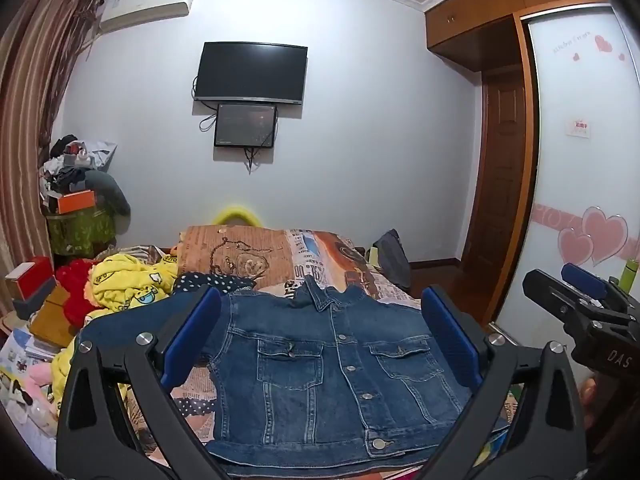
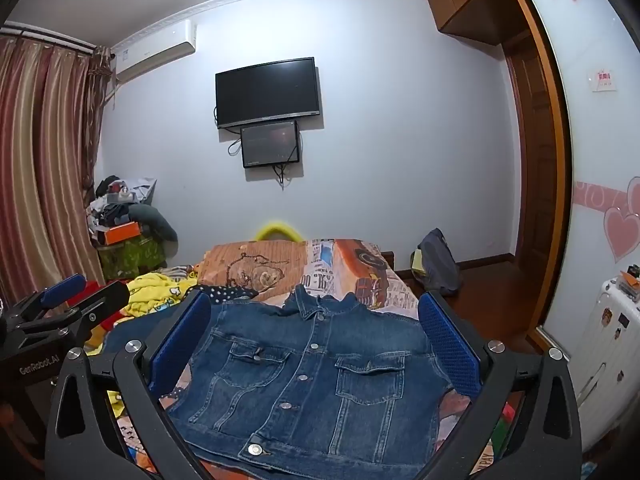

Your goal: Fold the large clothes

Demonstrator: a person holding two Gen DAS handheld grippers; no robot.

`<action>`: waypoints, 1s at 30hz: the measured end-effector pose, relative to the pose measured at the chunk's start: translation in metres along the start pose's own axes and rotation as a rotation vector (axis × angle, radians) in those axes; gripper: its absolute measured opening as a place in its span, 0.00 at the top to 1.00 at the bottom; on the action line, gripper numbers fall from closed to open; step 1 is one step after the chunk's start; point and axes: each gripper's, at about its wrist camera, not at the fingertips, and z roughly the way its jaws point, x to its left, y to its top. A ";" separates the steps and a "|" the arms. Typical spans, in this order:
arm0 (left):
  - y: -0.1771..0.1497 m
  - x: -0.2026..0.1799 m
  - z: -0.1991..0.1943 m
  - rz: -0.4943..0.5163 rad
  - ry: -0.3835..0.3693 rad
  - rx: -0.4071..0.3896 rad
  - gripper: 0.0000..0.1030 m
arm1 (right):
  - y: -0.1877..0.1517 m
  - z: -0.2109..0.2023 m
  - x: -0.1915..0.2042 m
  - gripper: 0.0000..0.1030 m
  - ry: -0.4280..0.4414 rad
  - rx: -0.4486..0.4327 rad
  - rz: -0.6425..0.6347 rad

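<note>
Plainly, right gripper (image 1: 576, 292) body reads "DAS".

My left gripper (image 1: 320, 332) hangs wide open above the denim jacket (image 1: 328, 376), which lies buttoned and face up on the bed (image 1: 320, 256). My right gripper (image 1: 576, 300) shows at the right edge. Yellow clothing (image 1: 128, 288) is heaped to the left.

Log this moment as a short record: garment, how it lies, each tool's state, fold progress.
garment: denim jacket
lie: spread front-up on the bed, buttoned, collar toward the far wall
left tool: open, above the jacket, holding nothing
right tool: open, above the jacket, holding nothing
fold: not yet begun
beside: yellow garment
</note>
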 end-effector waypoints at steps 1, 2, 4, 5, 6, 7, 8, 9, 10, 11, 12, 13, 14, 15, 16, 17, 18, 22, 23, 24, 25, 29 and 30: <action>0.000 0.000 0.000 -0.001 0.000 0.000 0.01 | 0.002 0.000 -0.001 0.00 0.001 0.001 0.002; 0.000 0.001 0.000 -0.003 -0.001 0.000 0.01 | 0.001 0.000 -0.001 0.00 0.001 0.000 0.002; -0.002 0.002 0.001 -0.001 0.001 0.001 0.01 | 0.002 0.000 -0.001 0.00 0.000 0.002 0.002; -0.002 0.001 0.002 0.001 0.003 0.001 0.01 | 0.002 0.000 -0.001 0.00 0.000 0.003 0.002; -0.002 0.002 0.002 0.001 0.006 0.000 0.01 | 0.002 0.000 -0.001 0.00 0.000 0.003 0.002; -0.002 0.002 0.001 0.002 0.007 -0.002 0.01 | 0.001 0.001 0.000 0.00 0.001 0.002 0.003; -0.002 0.002 0.001 0.001 0.008 -0.002 0.01 | 0.001 0.001 0.000 0.00 0.002 0.002 0.004; -0.001 0.000 0.001 0.003 0.010 -0.001 0.01 | 0.001 0.001 0.000 0.00 0.001 0.002 0.004; -0.001 0.000 0.002 0.003 0.011 0.000 0.01 | 0.001 0.001 0.000 0.00 0.001 0.002 0.004; -0.001 0.000 0.002 0.004 0.011 0.000 0.01 | 0.000 0.002 0.000 0.00 0.001 0.002 0.005; -0.001 0.000 0.002 0.005 0.011 0.000 0.01 | 0.000 0.002 0.000 0.00 0.001 0.003 0.005; -0.001 0.000 0.002 0.006 0.011 0.000 0.01 | 0.001 0.002 0.000 0.00 0.002 0.004 0.005; -0.001 0.000 0.002 0.006 0.012 0.000 0.01 | 0.001 0.002 0.000 0.00 0.003 0.003 0.005; -0.001 0.000 0.002 0.007 0.011 0.000 0.01 | 0.001 0.002 0.000 0.00 0.002 0.002 0.004; 0.000 0.000 0.002 0.006 0.011 0.000 0.01 | 0.000 0.001 0.001 0.00 0.002 0.001 0.002; 0.000 0.000 0.002 0.008 0.011 0.001 0.01 | -0.001 0.002 0.001 0.00 0.002 0.001 0.001; 0.000 0.000 0.002 0.009 0.011 0.001 0.01 | -0.001 0.002 0.001 0.00 0.003 0.001 0.000; 0.000 0.000 0.002 0.010 0.012 0.000 0.01 | -0.003 0.004 0.000 0.00 0.002 0.003 0.003; 0.000 0.000 0.002 0.010 0.012 0.000 0.01 | -0.003 0.005 0.000 0.00 0.002 0.004 0.003; 0.000 0.000 0.002 0.009 0.013 -0.001 0.01 | -0.003 0.004 0.000 0.00 0.002 0.004 0.003; 0.001 0.000 0.001 0.009 0.013 -0.002 0.01 | -0.003 0.004 0.000 0.00 0.002 0.003 0.003; 0.000 -0.001 0.002 0.011 0.013 0.001 0.01 | -0.002 0.004 0.000 0.00 0.001 0.003 0.001; 0.001 -0.001 0.002 0.012 0.014 0.001 0.01 | -0.003 0.005 0.000 0.00 0.001 0.003 0.001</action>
